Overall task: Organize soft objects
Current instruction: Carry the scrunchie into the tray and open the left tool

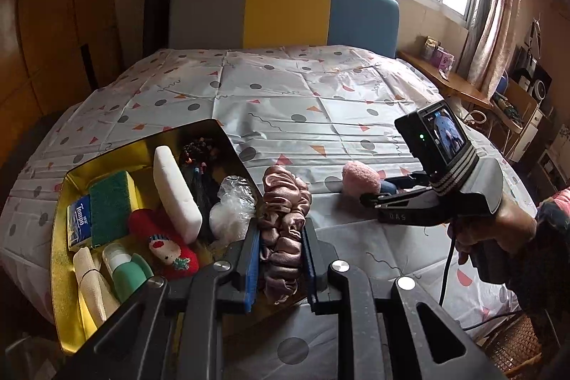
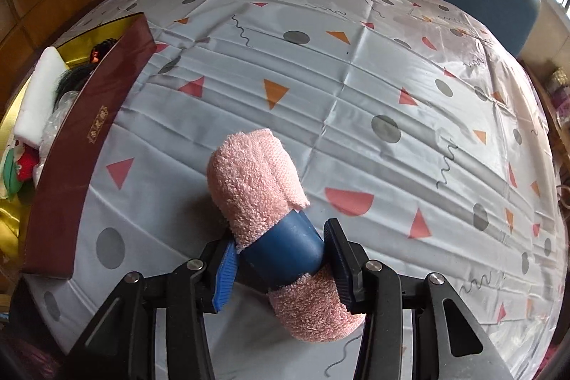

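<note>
Two tongs, scrunchie (image 1: pixel 283 230) clamped (left (image 1: pixel 279 259)), towel roll (image 2: pixel 263 187) between right (image 2: pixel 281 267)

Open box (image 1: pixel 60 273) at the left edge of the covered table (image 1: pixel 285 102), sponge (image 1: pixel 108 202), foam block (image 1: pixel 176 187) and sock (image 1: pixel 167 244) inside it, scrunchie (image 1: pixel 283 219) just right of the box, rolled towel (image 2: pixel 256 177) further right on the cloth.

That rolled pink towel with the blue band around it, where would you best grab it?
Around the smooth blue band at the middle of the rolled pink terry towel, coming from above with one finger on each side. The roll lies flat on the sheet, and the right tool already straddles it there.
</note>
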Action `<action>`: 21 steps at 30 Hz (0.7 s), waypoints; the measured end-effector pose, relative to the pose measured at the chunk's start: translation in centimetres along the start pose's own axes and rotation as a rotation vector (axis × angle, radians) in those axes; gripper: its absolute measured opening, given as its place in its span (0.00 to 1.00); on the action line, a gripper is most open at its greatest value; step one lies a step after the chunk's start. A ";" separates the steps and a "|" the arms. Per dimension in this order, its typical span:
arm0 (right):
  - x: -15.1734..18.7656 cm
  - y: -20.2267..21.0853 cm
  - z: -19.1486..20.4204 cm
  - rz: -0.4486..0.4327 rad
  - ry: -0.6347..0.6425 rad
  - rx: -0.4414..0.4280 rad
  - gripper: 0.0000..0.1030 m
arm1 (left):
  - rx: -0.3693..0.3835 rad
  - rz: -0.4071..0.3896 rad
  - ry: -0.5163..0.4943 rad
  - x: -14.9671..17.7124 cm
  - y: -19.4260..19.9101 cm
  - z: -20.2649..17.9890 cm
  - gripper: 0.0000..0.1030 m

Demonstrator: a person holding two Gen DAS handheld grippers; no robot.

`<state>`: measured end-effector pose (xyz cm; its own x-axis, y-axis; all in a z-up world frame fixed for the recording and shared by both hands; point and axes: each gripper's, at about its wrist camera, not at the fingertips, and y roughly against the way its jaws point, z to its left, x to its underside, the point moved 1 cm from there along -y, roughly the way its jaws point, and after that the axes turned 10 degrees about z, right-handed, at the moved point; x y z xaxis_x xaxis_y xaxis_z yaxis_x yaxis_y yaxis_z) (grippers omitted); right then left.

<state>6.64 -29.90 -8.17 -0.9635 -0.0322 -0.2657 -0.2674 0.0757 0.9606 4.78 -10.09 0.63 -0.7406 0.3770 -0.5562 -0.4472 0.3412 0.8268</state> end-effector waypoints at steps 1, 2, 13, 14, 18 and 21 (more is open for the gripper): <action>0.4 0.0 0.3 -0.004 -0.007 -0.005 0.45 | 0.000 -0.001 0.002 0.1 0.1 0.1 0.19; 0.8 -0.1 0.7 -0.006 -0.013 -0.005 0.45 | -0.001 -0.002 0.005 0.2 0.2 0.3 0.19; 1.3 -0.8 1.0 -0.033 -0.034 0.013 0.46 | -0.034 -0.021 0.060 1.5 1.5 2.6 0.19; 1.4 -0.8 1.0 -0.037 -0.032 0.018 0.46 | -0.043 -0.023 0.068 1.7 1.6 3.0 0.19; 1.7 -0.8 1.2 -0.058 -0.029 0.034 0.46 | -0.069 -0.023 0.101 2.3 1.9 4.6 0.19; 1.9 -0.8 1.4 -0.067 -0.024 0.047 0.46 | -0.091 -0.024 0.122 2.6 2.0 5.6 0.19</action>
<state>5.02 -28.67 -9.55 -0.9431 -0.0148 -0.3320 -0.3313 0.1208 0.9357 4.77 -3.61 0.41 -0.7821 0.2606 -0.5660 -0.5048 0.2677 0.8207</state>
